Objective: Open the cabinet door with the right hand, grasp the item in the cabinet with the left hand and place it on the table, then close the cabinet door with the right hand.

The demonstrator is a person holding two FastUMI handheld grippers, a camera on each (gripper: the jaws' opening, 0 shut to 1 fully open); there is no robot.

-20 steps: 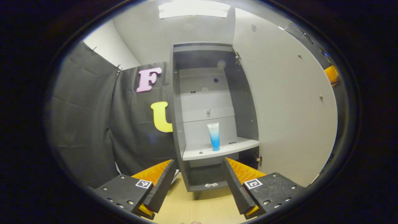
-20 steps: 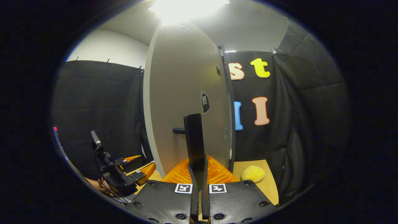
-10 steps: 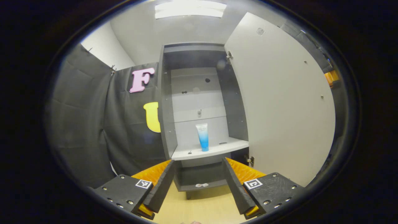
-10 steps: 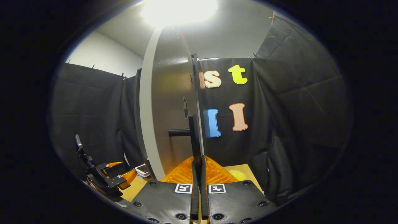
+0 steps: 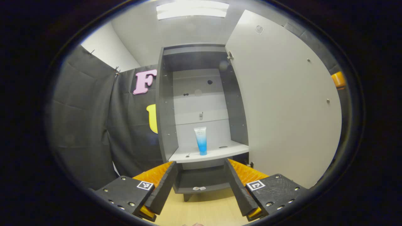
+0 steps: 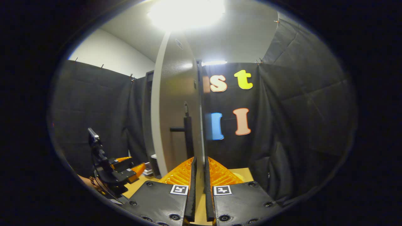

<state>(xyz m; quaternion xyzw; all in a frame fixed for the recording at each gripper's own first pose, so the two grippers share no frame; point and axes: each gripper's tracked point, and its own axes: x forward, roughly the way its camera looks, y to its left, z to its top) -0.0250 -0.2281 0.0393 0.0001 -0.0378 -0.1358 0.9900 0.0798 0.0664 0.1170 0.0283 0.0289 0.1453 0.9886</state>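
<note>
The grey cabinet [image 5: 165, 103] stands open, its pale door [image 5: 282, 103] swung wide to the right. A white and blue tube [image 5: 201, 141] stands upright on the cabinet's shelf [image 5: 220, 153]. My left gripper [image 5: 199, 179] is open, low in front of the cabinet and well short of the tube. In the right gripper view the door [image 6: 176, 119] shows nearly edge-on, with its dark bar handle [image 6: 187, 135] ahead. My right gripper [image 6: 199, 160] is slightly open, back from the handle, with nothing between its fingers. The left gripper [image 6: 125, 168] also appears at the lower left there.
The cabinet rests on a light wooden table [image 5: 201, 207]. A small pale object [image 5: 199, 188] lies in the lower compartment, and a tiny dark bit [image 5: 187, 155] on the shelf left of the tube. A hand [image 6: 91, 183] holds the far gripper.
My right gripper swung the door further open, then let go of the handle and drew back, its fingers parting a little. The left gripper shifted so the cabinet sits more centred.
</note>
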